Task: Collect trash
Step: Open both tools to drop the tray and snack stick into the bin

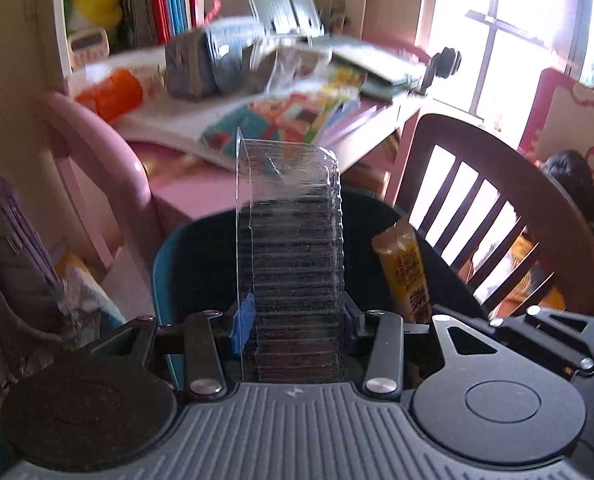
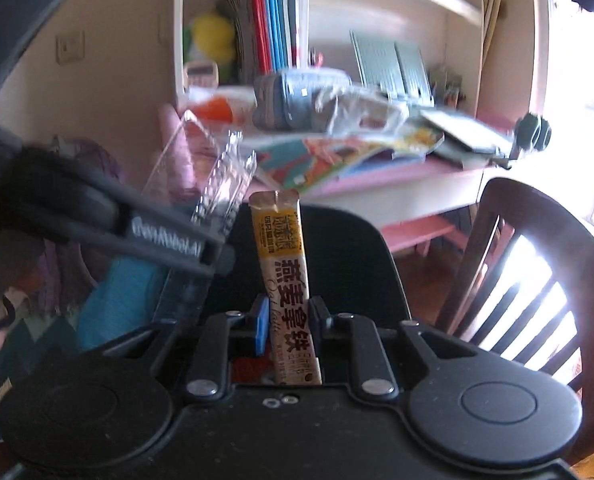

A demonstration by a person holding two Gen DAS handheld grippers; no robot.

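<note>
Trash fills both hands, carried low over the dark bin (image 1: 201,256) so each piece can drop straight in. The left gripper (image 1: 295,326) has its fingers clamped on a clear ribbed plastic tray (image 1: 293,240), which stands up between the blue pads and pokes well past them. The right gripper (image 2: 288,322) has its fingers pinched narrow on a yellow drink-mix sachet (image 2: 287,264), upright, most of its length beyond the tips. Behind, the pink tabletop (image 2: 417,176) holds books and a crumpled clear wrapper (image 2: 361,114), likely next.
</note>
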